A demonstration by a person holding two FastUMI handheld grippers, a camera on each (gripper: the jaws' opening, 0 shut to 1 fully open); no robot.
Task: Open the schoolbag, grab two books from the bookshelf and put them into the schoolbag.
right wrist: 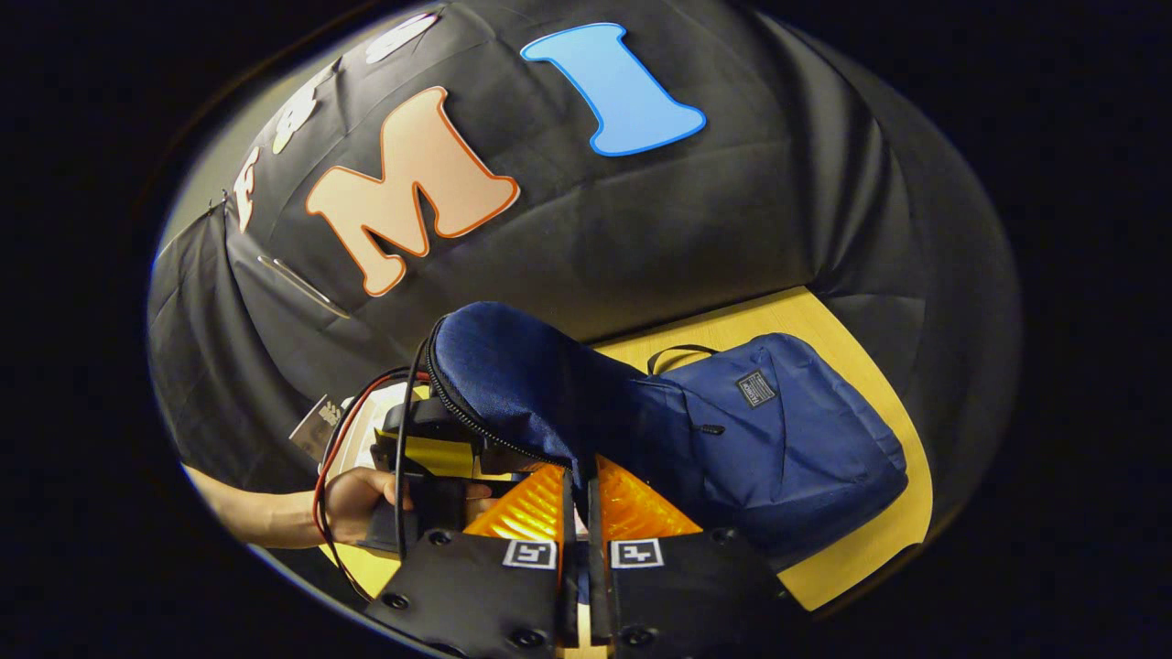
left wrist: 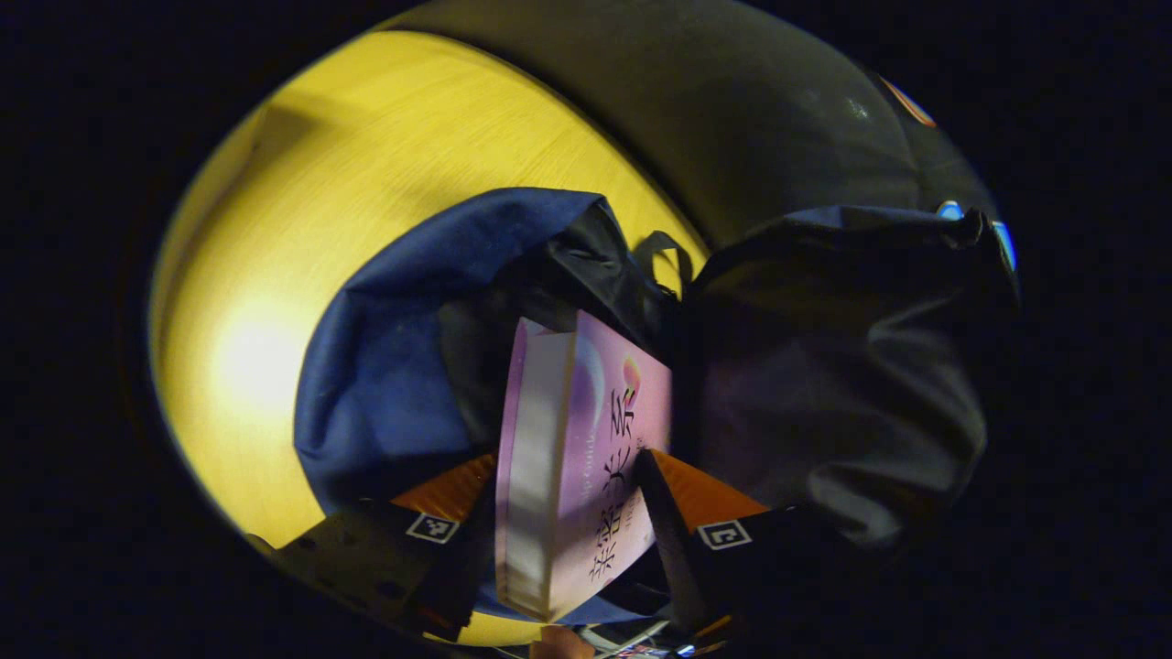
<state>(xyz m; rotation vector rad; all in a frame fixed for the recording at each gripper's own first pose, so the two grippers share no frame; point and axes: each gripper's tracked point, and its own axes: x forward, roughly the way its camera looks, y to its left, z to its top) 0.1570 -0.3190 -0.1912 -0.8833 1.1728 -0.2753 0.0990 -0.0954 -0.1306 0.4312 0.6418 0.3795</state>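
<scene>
In the left gripper view, a yellow wooden table [left wrist: 275, 275] is seen from nine to twelve o'clock. The blue schoolbag [left wrist: 394, 366] lies on it at the centre, its mouth open and its dark lining [left wrist: 586, 265] exposed. A pink book [left wrist: 577, 458] is held upright between the fingers of the left gripper [left wrist: 568, 494], one finger pressed to each cover, and its far end is placed inside the open mouth of the bag. The pale page edges are turned toward nine o'clock and the printed cover toward three o'clock. A dark fold of cloth [left wrist: 842, 384] is seen from one to four o'clock.

In the right gripper view, a hand [right wrist: 357, 503] at eight o'clock is wrapped around the handle of the other gripper, from which red and black cables [right wrist: 339, 439] are looped. The schoolbag [right wrist: 778, 439] is laid on the table [right wrist: 879, 540] from the centre toward three o'clock. Its zipped flap [right wrist: 513, 384] is lifted toward ten o'clock and pinched at its edge by the right gripper [right wrist: 575, 494], whose fingers are drawn narrowly together on the fabric. A carry loop [right wrist: 678, 352] is seen at the top of the bag
</scene>
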